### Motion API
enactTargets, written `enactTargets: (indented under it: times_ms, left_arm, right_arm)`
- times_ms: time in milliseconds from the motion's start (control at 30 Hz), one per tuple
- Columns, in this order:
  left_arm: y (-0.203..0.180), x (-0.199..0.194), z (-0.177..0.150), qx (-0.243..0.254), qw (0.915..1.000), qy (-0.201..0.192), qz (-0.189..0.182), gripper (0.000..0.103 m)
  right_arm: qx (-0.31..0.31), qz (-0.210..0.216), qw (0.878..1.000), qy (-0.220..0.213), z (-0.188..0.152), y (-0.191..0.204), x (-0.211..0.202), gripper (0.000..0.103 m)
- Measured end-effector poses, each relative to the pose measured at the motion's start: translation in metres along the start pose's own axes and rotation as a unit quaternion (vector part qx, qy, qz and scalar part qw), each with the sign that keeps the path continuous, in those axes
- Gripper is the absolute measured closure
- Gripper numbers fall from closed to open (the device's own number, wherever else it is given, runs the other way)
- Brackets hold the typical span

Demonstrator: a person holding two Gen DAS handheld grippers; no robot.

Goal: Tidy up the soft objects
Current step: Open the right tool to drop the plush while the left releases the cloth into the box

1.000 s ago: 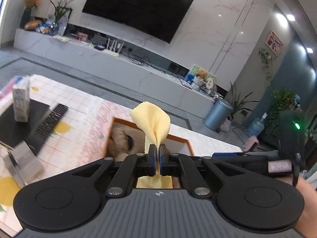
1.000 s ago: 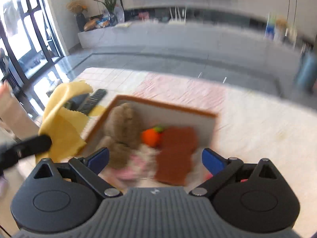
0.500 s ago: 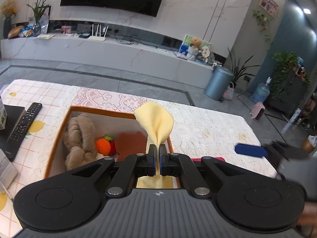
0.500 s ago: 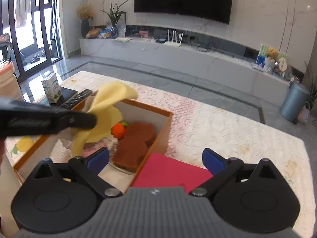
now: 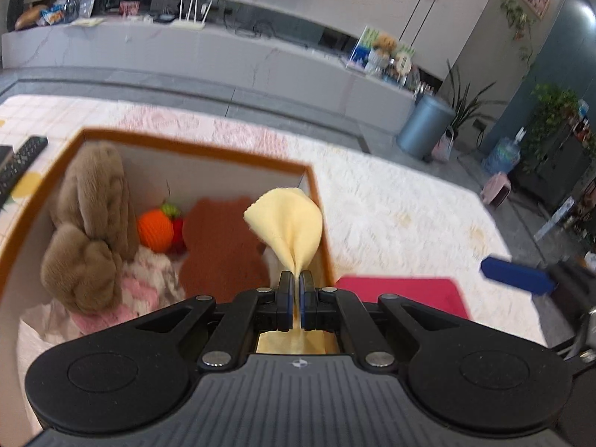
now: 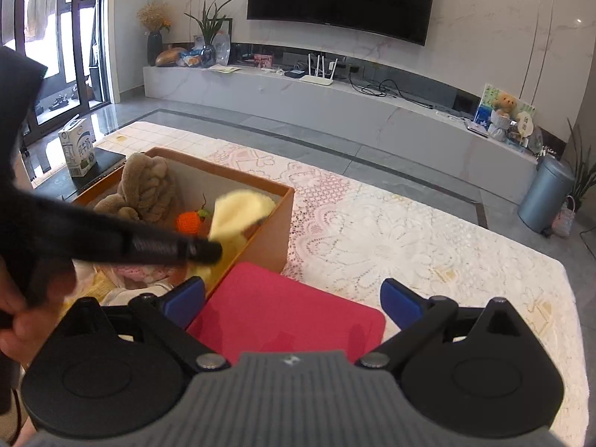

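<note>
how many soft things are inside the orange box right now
4 that show: a brown plush at the left, an orange knitted fruit in the middle, a rust-brown cloth to its right, and a pink-white fluffy piece underneath. More may be hidden below.

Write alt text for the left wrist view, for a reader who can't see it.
The left gripper, jaws shut on a pale yellow cloth, holds it over the right end of an open orange-rimmed cardboard box. Inside lie a brown plush toy, an orange knitted fruit and a rust-brown bear-shaped felt piece; a red flat pad lies on the lace tablecloth beside the box.
</note>
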State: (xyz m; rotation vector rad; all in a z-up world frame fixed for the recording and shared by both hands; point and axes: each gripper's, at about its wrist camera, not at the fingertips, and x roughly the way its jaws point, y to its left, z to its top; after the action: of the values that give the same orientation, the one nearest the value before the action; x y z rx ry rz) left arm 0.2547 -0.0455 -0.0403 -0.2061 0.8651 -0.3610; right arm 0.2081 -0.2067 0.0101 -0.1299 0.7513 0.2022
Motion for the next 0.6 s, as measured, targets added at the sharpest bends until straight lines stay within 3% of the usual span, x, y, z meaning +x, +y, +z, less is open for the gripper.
enactTargets:
  times_ms: [300,367,400,433,500,600]
  left_arm:
    - [0.016,0.019,0.003,-0.021,0.9988,0.027,-0.035,0.097]
    - [0.017,0.015,0.002,-0.036,0.9987,0.021,-0.03,0.082]
    - [0.017,0.011,0.002,-0.037,0.9989,0.009,-0.027,0.066]
    - [0.018,0.005,0.003,-0.039,0.999,-0.007,-0.023,0.041]
    - [0.021,-0.008,0.002,-0.038,0.9983,-0.04,-0.015,0.018]
    - [0.022,-0.026,0.004,-0.022,0.9973,-0.063,-0.03,0.01]
  right_arm:
    - [-0.031,-0.046,0.998,-0.005,0.001,0.015,0.011,0.005]
    - [-0.036,-0.05,0.998,-0.005,0.002,0.016,0.01,0.005]
    - [-0.035,-0.054,0.998,-0.006,0.002,0.016,0.009,0.005]
    - [-0.035,-0.059,0.998,-0.006,0.002,0.016,0.009,0.005]
    - [-0.03,-0.053,0.998,-0.005,0.003,0.014,0.007,0.005]
    - [-0.01,-0.025,1.0,0.004,0.002,0.016,0.008,0.005]
